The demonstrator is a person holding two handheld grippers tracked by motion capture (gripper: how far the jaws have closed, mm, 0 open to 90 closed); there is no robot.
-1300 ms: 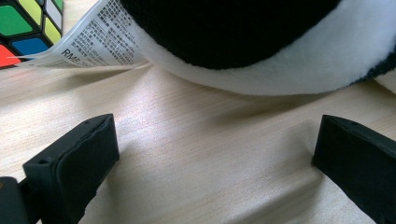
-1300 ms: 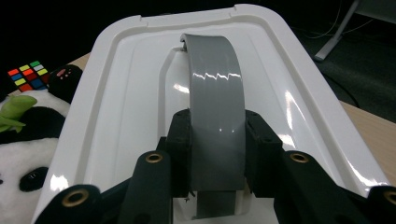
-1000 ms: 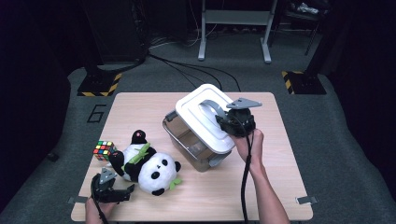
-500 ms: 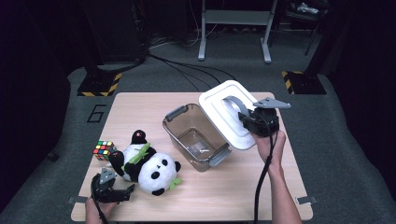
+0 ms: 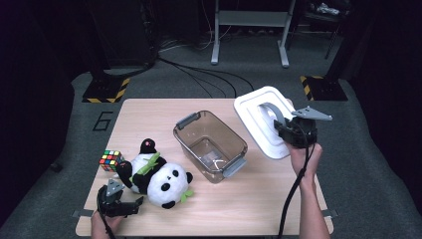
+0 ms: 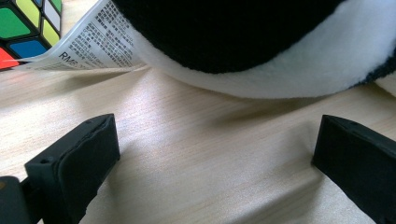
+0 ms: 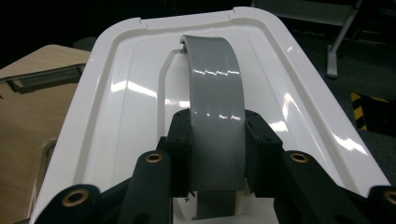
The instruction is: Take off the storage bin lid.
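Note:
My right gripper (image 5: 283, 130) (image 7: 217, 149) is shut on the grey handle (image 7: 215, 112) of a white lid (image 5: 259, 119) (image 7: 289, 102), holding it tilted above the table's right side. The clear brown box (image 5: 211, 144) stands uncovered at the table's middle with grey latches at its ends. A plush panda (image 5: 157, 174) (image 6: 261, 51) lies on the table at front left, a paper label (image 6: 98, 42) hanging from it. Just before the panda my left gripper (image 5: 130, 205) (image 6: 212, 154) rests open on the wood, nothing between its jaws.
A colour cube (image 5: 110, 160) (image 6: 25, 28) sits left of the panda near the table's left edge. The wooden table (image 5: 259, 199) has bare room at front right. Cables, yellow-black floor markers and a metal stand lie on the dark floor beyond.
My right gripper has carried the lid off the box and out to the right, uncovering the box. The left gripper and the panda have stayed put.

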